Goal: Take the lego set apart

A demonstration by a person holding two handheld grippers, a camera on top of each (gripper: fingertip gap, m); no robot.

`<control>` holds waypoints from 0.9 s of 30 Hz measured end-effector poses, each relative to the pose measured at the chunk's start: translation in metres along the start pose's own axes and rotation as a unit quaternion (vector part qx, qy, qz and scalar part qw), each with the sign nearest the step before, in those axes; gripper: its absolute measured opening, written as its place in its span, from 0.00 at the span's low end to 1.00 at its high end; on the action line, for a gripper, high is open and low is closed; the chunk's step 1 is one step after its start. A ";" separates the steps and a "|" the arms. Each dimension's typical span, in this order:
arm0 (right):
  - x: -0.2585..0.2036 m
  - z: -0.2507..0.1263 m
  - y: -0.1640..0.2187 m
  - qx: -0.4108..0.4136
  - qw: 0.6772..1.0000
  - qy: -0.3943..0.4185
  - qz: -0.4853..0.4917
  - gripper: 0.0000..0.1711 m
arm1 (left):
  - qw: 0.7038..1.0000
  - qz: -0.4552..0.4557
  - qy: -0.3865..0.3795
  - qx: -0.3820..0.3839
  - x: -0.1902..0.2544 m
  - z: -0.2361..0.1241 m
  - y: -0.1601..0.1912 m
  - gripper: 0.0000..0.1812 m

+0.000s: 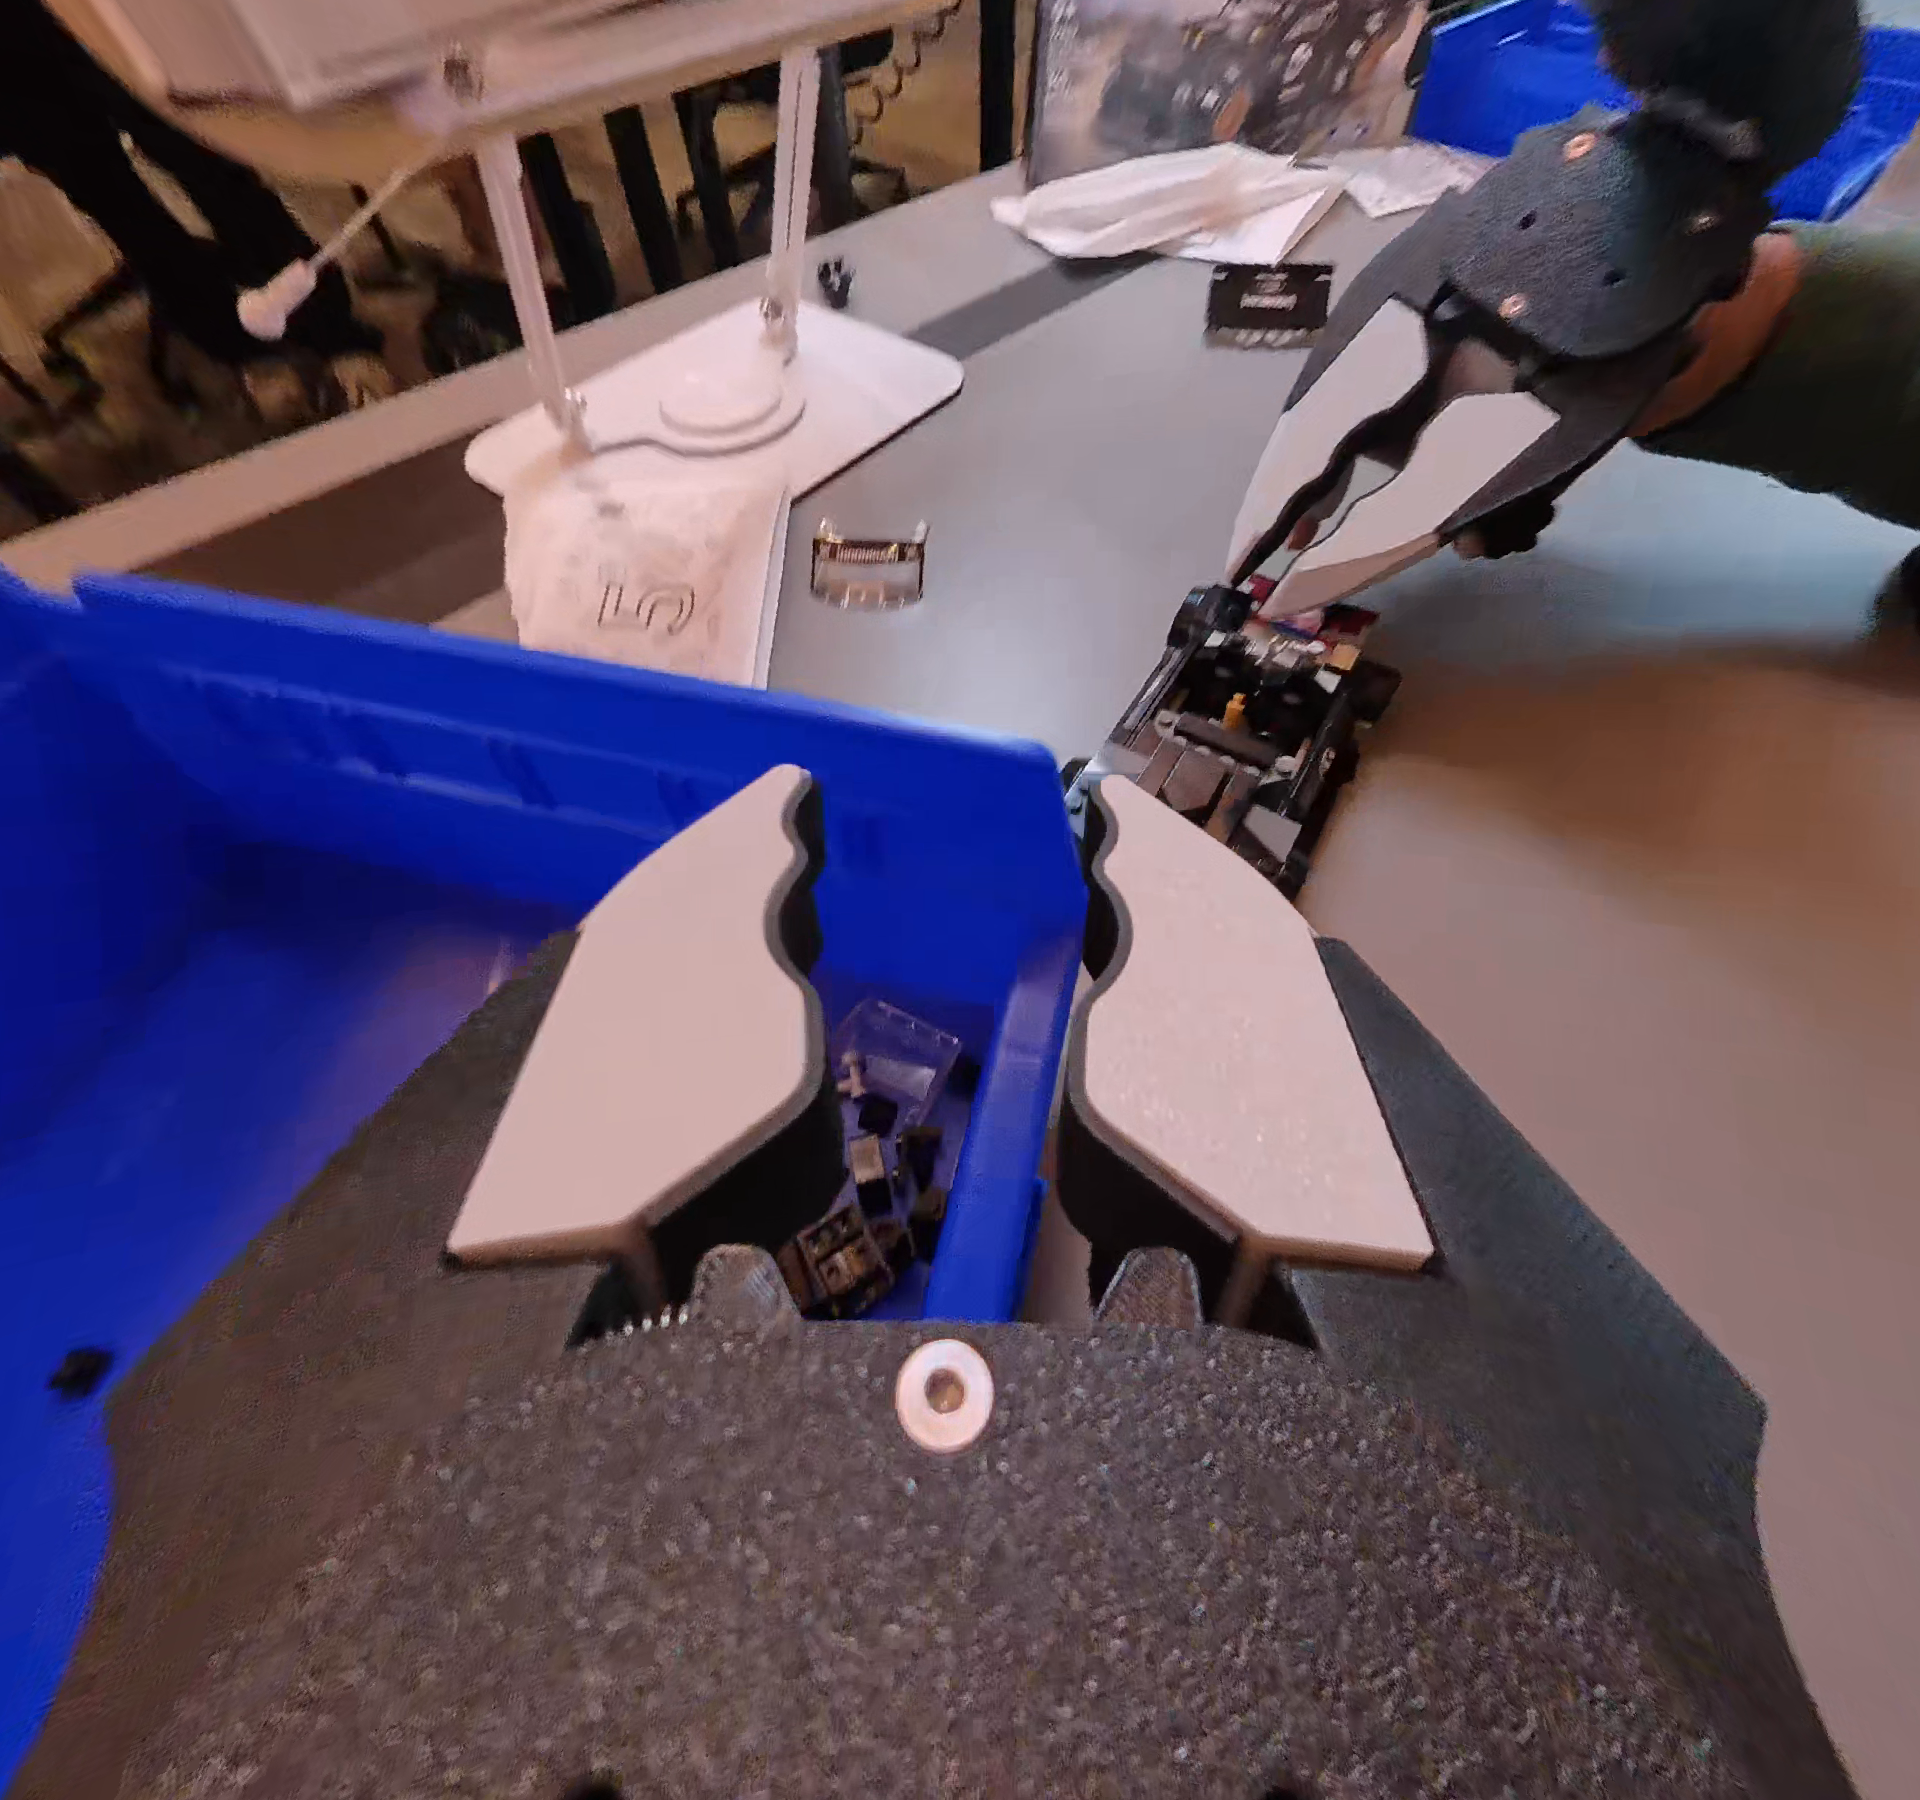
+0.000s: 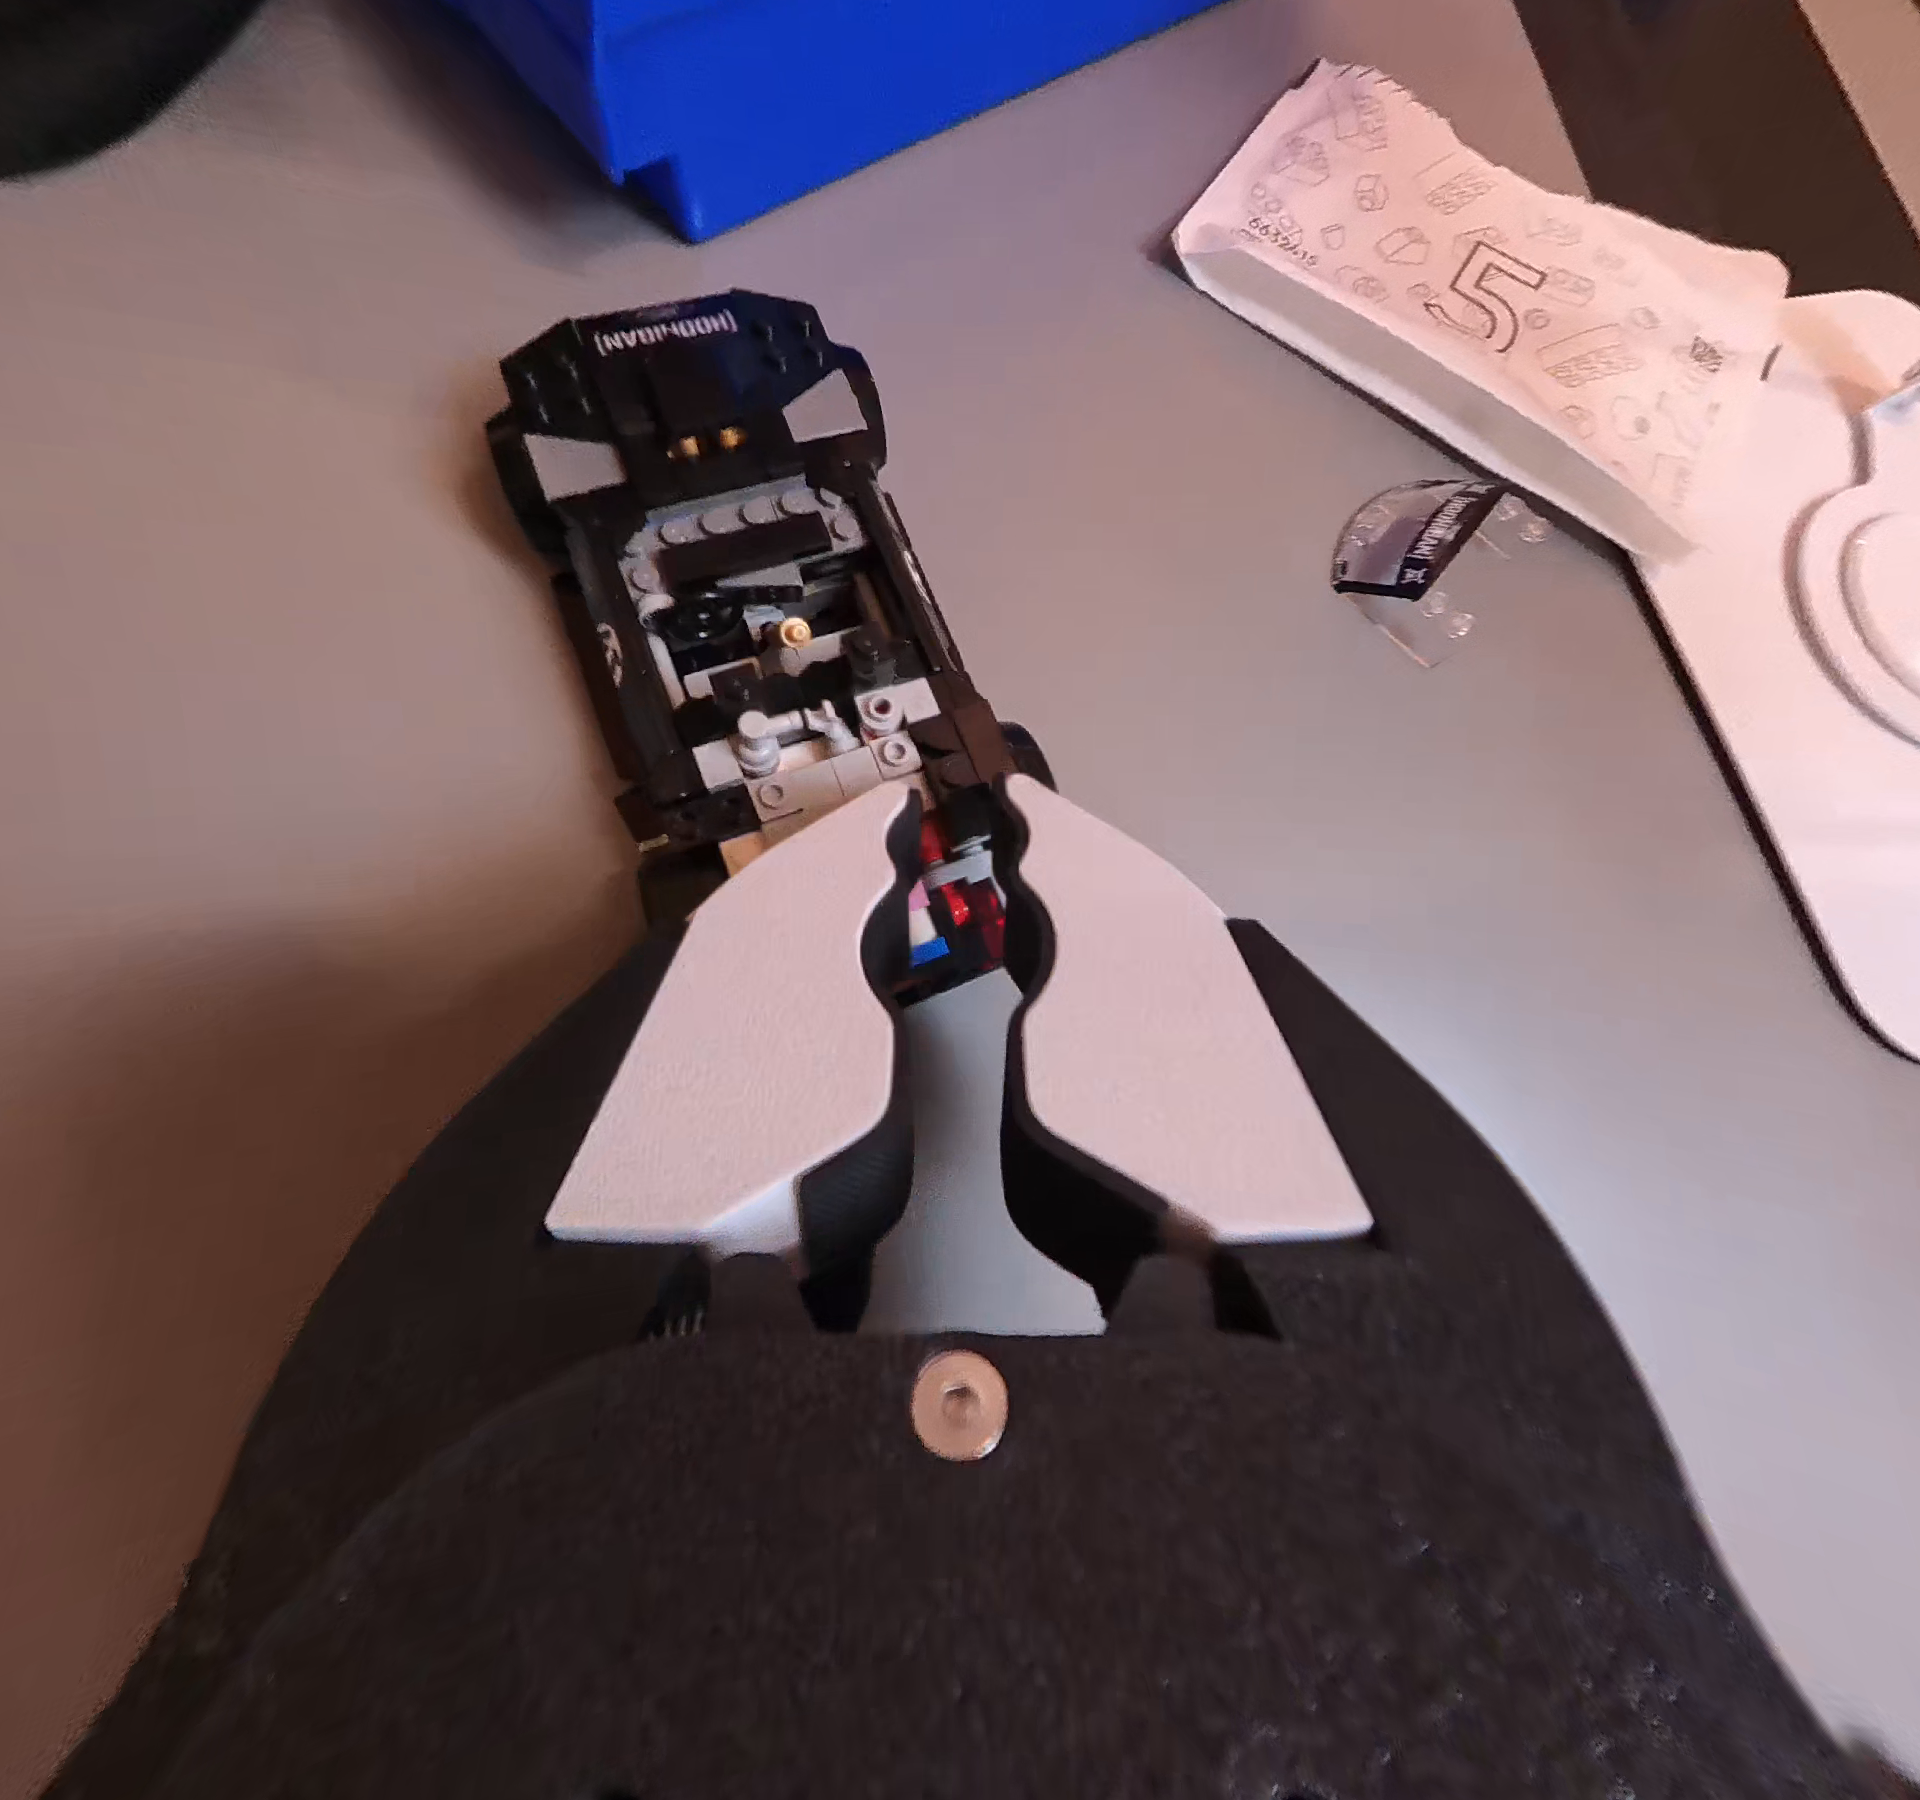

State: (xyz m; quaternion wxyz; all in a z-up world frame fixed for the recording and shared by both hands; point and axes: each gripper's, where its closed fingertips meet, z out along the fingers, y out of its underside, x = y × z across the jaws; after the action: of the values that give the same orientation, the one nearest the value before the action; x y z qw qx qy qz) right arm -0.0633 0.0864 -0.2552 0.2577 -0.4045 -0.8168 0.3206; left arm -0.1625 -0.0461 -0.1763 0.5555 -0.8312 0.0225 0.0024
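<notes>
I see a white paper parts bag lying partly on the white stand base, plus crumpled white sheets in front of the upright set box. Grey tabletop, railing behind.

Printed lettering on box, paper bag, car

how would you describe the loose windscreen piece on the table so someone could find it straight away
Start at the white stand base on the grey table, where a white paper bag lies against it. Just in front of the bag, apart from the black lego car, lies the windscreen piece. It is the only clear curved part, with a dark strip across it.
</notes>
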 end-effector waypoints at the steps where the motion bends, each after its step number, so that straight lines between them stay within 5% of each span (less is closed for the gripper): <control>1: 0.001 0.000 0.001 -0.007 1.000 0.005 -0.012 0.06 | 1.000 0.008 0.001 0.008 0.002 0.000 -0.003 0.26; 8: 0.001 0.001 0.001 -0.017 0.994 0.036 -0.099 0.04 | 0.996 0.036 0.024 0.074 0.019 -0.005 -0.024 0.19; 13: 0.001 0.001 0.001 -0.019 0.996 0.016 -0.087 0.05 | 0.985 0.050 0.139 0.091 0.074 -0.003 -0.039 0.20; 20: -0.001 0.005 -0.001 -0.031 0.995 -0.047 -0.088 0.06 | 0.984 0.063 0.165 -0.031 0.127 0.053 -0.017 0.29; 27: -0.003 0.011 -0.007 -0.043 0.987 -0.083 -0.128 0.07 | 0.979 0.081 0.112 -0.150 0.119 0.101 0.010 0.44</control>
State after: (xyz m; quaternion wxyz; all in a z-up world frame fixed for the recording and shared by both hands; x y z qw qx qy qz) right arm -0.0725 0.0770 -0.2582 0.2100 -0.2789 -0.8936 0.2820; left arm -0.0417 0.0395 -0.2274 0.4165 -0.8954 0.1514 -0.0427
